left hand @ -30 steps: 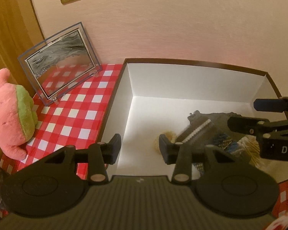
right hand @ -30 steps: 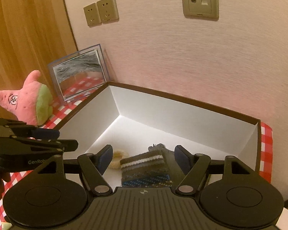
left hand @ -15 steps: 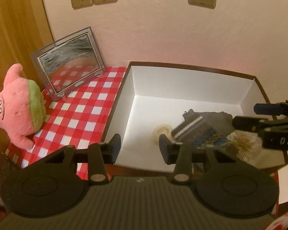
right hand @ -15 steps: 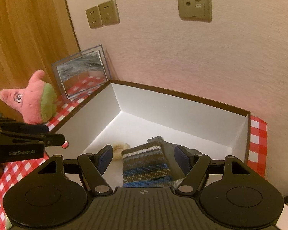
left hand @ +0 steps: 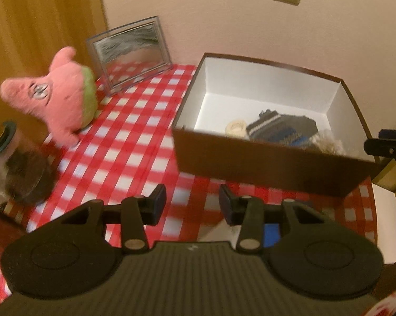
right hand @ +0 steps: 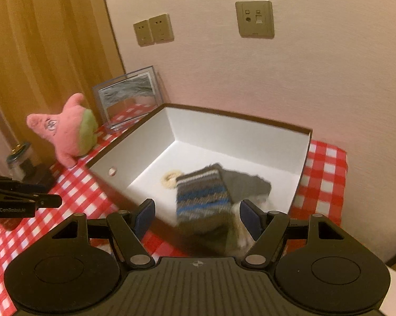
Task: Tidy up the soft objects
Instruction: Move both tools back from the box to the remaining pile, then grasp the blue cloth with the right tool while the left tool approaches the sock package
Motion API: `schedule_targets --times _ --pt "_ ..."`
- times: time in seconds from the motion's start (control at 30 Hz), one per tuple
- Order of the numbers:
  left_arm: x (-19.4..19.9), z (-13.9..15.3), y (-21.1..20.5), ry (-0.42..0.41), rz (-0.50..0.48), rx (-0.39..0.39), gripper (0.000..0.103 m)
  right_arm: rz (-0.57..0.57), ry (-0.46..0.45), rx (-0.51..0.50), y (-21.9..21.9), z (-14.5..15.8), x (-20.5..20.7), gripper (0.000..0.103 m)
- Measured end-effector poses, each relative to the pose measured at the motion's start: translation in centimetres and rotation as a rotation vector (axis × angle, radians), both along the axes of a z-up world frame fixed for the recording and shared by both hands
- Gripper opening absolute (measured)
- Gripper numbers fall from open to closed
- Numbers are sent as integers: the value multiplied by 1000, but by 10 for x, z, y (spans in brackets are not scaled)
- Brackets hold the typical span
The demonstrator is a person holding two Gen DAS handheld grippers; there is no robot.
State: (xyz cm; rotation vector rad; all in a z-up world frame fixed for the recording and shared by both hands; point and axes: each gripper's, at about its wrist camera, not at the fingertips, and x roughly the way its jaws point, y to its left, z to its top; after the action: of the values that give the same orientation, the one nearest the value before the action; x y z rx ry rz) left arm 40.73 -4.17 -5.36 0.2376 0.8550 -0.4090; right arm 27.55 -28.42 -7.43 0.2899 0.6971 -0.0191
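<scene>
Pulled back and up from the box [left hand: 271, 168] since 1 second ago: left gripper [left hand: 192, 205] now over the checked worktop [left hand: 124, 152] in front of the box's brown front wall, no longer above its white floor. Right gripper [right hand: 198, 216] likewise withdrawn, now hanging over the box's near corner.

Inside the box: striped knit piece [right hand: 202, 194] lying across a dark grey fabric item [right hand: 248, 184], a small cream ring [right hand: 170, 179] just beside them, and something pale and fluffy [left hand: 329, 144] at the right end. Outside the box, and probably next to go in: pink star plush [left hand: 58, 100], standing on the worktop near the wooden panel, with a clear picture frame [left hand: 130, 52] just behind it and a jar [left hand: 0, 142] near its left.

Risks, as judgement: knocking the frame over or bumping the jar if the reach toward the plush swings too far back or left; pinching only a thin limb, so the plush sags or slips out on the way across; catching the box's front wall on the carry and shoving the box.

Left jaws: wide apart, holding nothing, touching nothing. Right jaws: also wide apart, nothing between the pads; striped piece seen through the gap but lying below in the box, not gripped.
</scene>
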Motion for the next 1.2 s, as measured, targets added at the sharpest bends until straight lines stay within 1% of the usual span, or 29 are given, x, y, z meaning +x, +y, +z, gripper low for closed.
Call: schedule_targets --times 0.2,0.37,0.5,0.67,0.9,1.2 --pt "-41 0 35 11 60 -6 41 40 24 21 25 -3 -30 71" --pt "-67 -5 58 32 116 -10 41 93 41 52 49 -11 -46 71" --pt "-87 -14 72 52 146 -15 41 153 72 32 75 -25 -55 71" --pt "-106 -28 84 82 179 -18 41 210 112 32 98 -44 -65 71" --pt "-125 -45 101 119 230 -35 41 264 126 -3 116 -57 -73 71" --pt "-131 -57 115 132 295 -54 41 313 126 -80 138 -72 -69 71"
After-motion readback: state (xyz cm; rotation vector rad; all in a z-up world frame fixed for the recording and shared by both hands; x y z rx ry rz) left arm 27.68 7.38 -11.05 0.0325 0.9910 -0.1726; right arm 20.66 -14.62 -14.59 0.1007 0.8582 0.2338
